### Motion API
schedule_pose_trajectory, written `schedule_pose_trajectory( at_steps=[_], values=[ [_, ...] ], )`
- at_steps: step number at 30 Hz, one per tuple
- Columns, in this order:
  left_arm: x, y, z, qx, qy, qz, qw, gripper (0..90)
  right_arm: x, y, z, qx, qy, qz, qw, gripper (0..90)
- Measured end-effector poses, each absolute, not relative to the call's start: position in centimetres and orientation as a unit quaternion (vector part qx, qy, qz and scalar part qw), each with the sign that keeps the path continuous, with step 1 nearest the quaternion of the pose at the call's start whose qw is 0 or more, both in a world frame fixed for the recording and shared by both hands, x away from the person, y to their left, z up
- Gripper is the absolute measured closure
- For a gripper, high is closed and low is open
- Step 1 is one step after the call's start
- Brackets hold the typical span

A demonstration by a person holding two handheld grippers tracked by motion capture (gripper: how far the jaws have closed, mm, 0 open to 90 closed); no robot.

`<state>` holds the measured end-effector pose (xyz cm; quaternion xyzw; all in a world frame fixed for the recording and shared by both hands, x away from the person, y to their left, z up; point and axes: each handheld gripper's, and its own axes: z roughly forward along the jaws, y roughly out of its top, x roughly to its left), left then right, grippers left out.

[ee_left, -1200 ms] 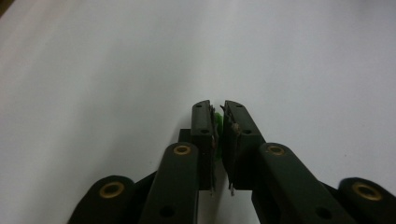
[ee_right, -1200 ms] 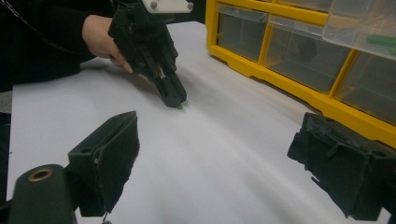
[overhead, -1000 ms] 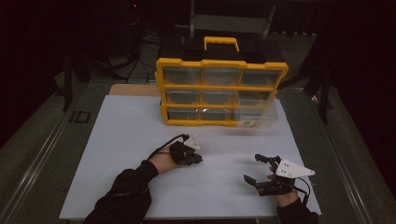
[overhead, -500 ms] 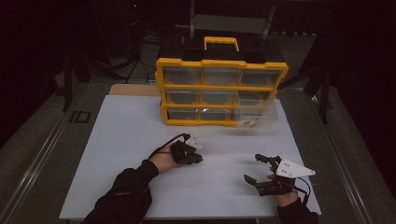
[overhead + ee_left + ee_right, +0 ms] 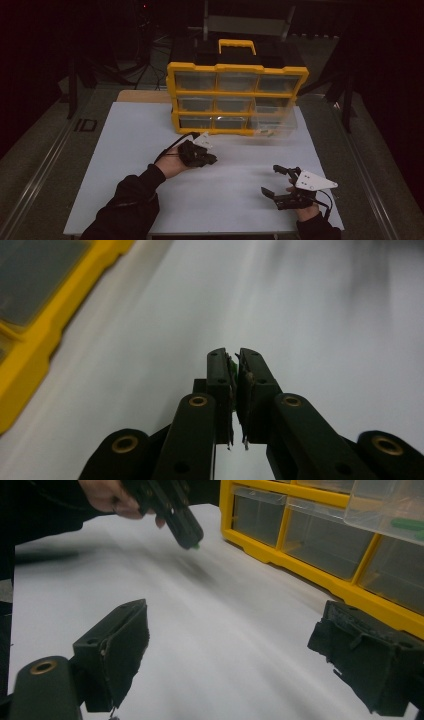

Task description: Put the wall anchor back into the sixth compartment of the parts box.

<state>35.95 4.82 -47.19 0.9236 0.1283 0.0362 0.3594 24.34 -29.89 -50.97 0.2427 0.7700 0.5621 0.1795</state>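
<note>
Small green part [image 5: 233, 368]: pinched between the clenched jaws of the left gripper [image 5: 199, 154], carried just above the white board [image 5: 150, 145], centre-left, near the organiser. A fingertip pinch suits so small a piece.
Yellow drawer organiser [image 5: 238, 95]: far centre, upright, fronts toward the person. Its lower right clear drawer [image 5: 274, 125] stands pulled out, holding green bits, likely the part's destination.
Right gripper [image 5: 281, 182]: near right, jaws spread wide, holding nothing, waiting.

Counts on the white table top

One yellow organizer [image 5: 237, 95] with nine clear drawers, one of them pulled out [image 5: 274, 124]; two grippers, left [image 5: 207, 159] and right [image 5: 279, 181]; one small green piece [image 5: 233, 368]; one white board [image 5: 125, 150]
</note>
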Motion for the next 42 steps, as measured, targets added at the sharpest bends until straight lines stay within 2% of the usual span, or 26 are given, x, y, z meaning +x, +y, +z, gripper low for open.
schedule_pose_trajectory(
  at_steps=[23,42],
  values=[
    [36.5,5.0,-41.5,0.902,0.133,0.040,0.409,83.6,24.3,-29.9,-50.9,0.242,0.770,0.562,0.180,12.7],
    [37.5,4.6,-36.4,0.884,0.137,0.063,0.442,83.5,24.3,-29.9,-50.9,0.243,0.770,0.562,0.180,12.7]
  ],
)
